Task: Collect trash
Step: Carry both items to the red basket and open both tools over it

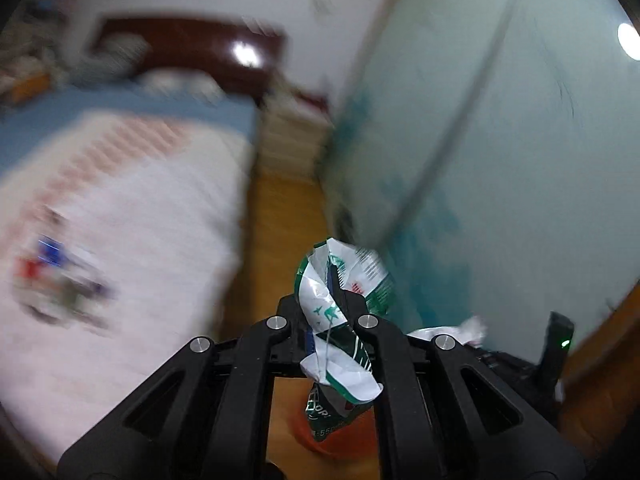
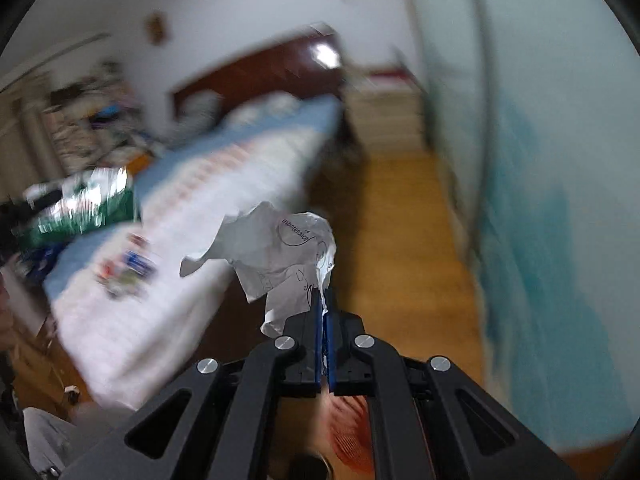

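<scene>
green-white wrapper [image 1: 340, 320] sits pinched in the left tongs [image 1: 334, 280], crumpled paper [image 2: 280, 256] pinched in the right tongs [image 2: 323, 296], both right of the bed [image 2: 224, 200].

Both views are dimly and evenly lit by indoor light. A bright ceiling lamp [image 1: 629, 41] is seen as a blown-out disc at the right edge of the left wrist view, and its glare is mirrored on the dark glossy headboard [image 1: 192, 46]. Heavy motion blur is smeared over the bed [image 2: 208, 216], floor and walls, while the crumpled paper [image 2: 276, 256] and green wrapper [image 1: 340, 320] are rendered fairly sharp. Straight lines are bowed and corners are vignetted black.
</scene>
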{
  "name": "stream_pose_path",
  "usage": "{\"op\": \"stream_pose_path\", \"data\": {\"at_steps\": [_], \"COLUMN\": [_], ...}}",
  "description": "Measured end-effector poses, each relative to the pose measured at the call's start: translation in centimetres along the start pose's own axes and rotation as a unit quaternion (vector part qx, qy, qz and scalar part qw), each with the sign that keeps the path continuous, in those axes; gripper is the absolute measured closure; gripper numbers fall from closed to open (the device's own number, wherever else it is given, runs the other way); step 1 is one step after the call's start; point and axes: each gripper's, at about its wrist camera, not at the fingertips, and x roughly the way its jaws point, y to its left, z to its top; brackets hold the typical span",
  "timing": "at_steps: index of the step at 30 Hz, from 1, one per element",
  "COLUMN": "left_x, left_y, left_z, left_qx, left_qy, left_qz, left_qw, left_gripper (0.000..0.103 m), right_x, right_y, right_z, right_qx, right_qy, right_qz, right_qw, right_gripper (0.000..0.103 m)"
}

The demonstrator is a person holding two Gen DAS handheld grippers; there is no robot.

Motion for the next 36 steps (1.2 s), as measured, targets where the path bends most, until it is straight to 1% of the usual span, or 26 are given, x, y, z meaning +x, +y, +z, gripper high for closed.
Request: {"op": "stream_pose_path", "data": {"at_steps": [1,2,3,4,5,6,7,8,9,11,13,15,17,19,20,21,22,23,24,25,26,27,29,33,34,36], "left_x": [3.4,7.8,11.5,14.5,18.0,20.3,21.7,22.3,22.8,23.9,25.0,25.3,25.8,25.7,25.5,25.2,25.1,25.3,25.4,25.2,25.0,24.8,24.3,23.5,23.0,21.3], "left_y": [-1.4,-2.6,-3.3,-3.7,-3.9,-3.9,-4.7,-5.6,-6.1,-6.4,-6.5,-7.2,-7.4,-7.9,-7.9,-8.1,-8.3,-8.6,-8.8,-8.9,-9.0,-9.0,-9.0,-8.5,-8.2,-7.4], "left_z": [-1.2,-3.3,-5.4,-7.4,-9.7,-11.1,-11.8,-12.0,-12.2,-13.2,-14.4,-15.1,-15.2,-15.1,-15.1,-15.1,-15.1,-15.2,-15.3,-15.3,-15.3,-15.1,-14.7,-14.4,-14.1,-13.1], "left_qx": [0.005,0.001,-0.002,-0.002,-0.001,-0.009,0.014,0.045,0.062,0.070,0.076,0.084,0.095,0.093,0.094,0.095,0.095,0.096,0.098,0.101,0.101,0.099,0.094,0.077,0.069,0.052], "left_qy": [0.033,0.080,0.120,0.152,0.206,0.258,0.279,0.280,0.283,0.302,0.323,0.334,0.333,0.332,0.328,0.325,0.324,0.324,0.323,0.321,0.317,0.307,0.292,0.291,0.285,0.261], "left_qz": [-0.011,-0.038,-0.047,-0.042,-0.030,-0.015,-0.006,0.005,0.009,0.002,0.011,0.014,0.020,0.018,0.020,0.023,0.017,0.014,0.012,0.010,0.011,0.009,0.001,0.001,-0.001,-0.008], "left_qw": [0.9994,0.9961,0.9916,0.9874,0.9781,0.9660,0.9603,0.9590,0.9571,0.9507,0.9434,0.9389,0.9377,0.9387,0.9399,0.9408,0.9410,0.9411,0.9411,0.9417,0.9430,0.9466,0.9518,0.9536,0.9560,0.9640], "left_gripper": [0.098,0.098,0.098,0.098,0.098,0.099,0.099,0.099,0.099,0.098,0.099,0.099,0.098,0.098,0.098,0.098,0.096,0.092,0.087,0.068,0.044,0.038,0.036,0.036,0.036,0.036], "right_x": [1.0,2.5,4.2,5.7,7.5,9.5,10.8,12.0,12.9,14.1,15.1,15.6,15.0,15.1,15.2,14.9,14.5,14.1,13.9,13.5,13.2,12.8,12.0,9.5,9.0,8.0], "right_y": [-1.9,-3.9,-5.9,-7.1,-8.3,-9.5,-10.3,-11.0,-11.4,-11.8,-11.5,-11.4,-11.1,-11.1,-11.2,-11.2,-11.4,-11.5,-11.8,-12.0,-12.2,-12.4,-12.8,-13.4,-13.4,-13.3], "right_z": [-1.5,-3.4,-5.6,-7.5,-9.6,-11.8,-13.3,-14.8,-15.9,-17.0,-17.4,-17.7,-17.9,-17.6,-17.8,-17.8,-17.7,-17.7,-17.9,-17.9,-18.0,-18.1,-18.1,-17.7,-17.4,-16.7], "right_qx": [0.013,0.026,0.040,0.042,0.047,0.066,0.085,0.103,0.115,0.129,0.137,0.132,0.122,0.112,0.109,0.108,0.112,0.115,0.117,0.120,0.124,0.129,0.136,0.157,0.159,0.163], "right_qy": [0.017,0.042,0.068,0.089,0.110,0.140,0.160,0.175,0.181,0.189,0.193,0.195,0.190,0.188,0.187,0.184,0.176,0.168,0.163,0.160,0.159,0.155,0.146,0.122,0.117,0.110], "right_qz": [-0.010,-0.023,-0.036,-0.046,-0.055,-0.061,-0.065,-0.062,-0.063,-0.065,-0.071,-0.074,-0.072,-0.077,-0.082,-0.085,-0.084,-0.084,-0.089,-0.093,-0.096,-0.096,-0.097,-0.090,-0.090,-0.080], "right_qw": [1.000,0.999,0.996,0.994,0.991,0.986,0.981,0.977,0.975,0.971,0.969,0.969,0.971,0.973,0.973,0.973,0.974,0.975,0.976,0.975,0.975,0.975,0.975,0.976,0.976,0.977], "right_gripper": [0.099,0.099,0.099,0.099,0.099,0.099,0.099,0.099,0.099,0.099,0.099,0.097,0.096,0.094,0.079,0.049,0.037,0.028,0.029,0.029,0.029,0.029,0.029,0.029,0.029,0.029]}}
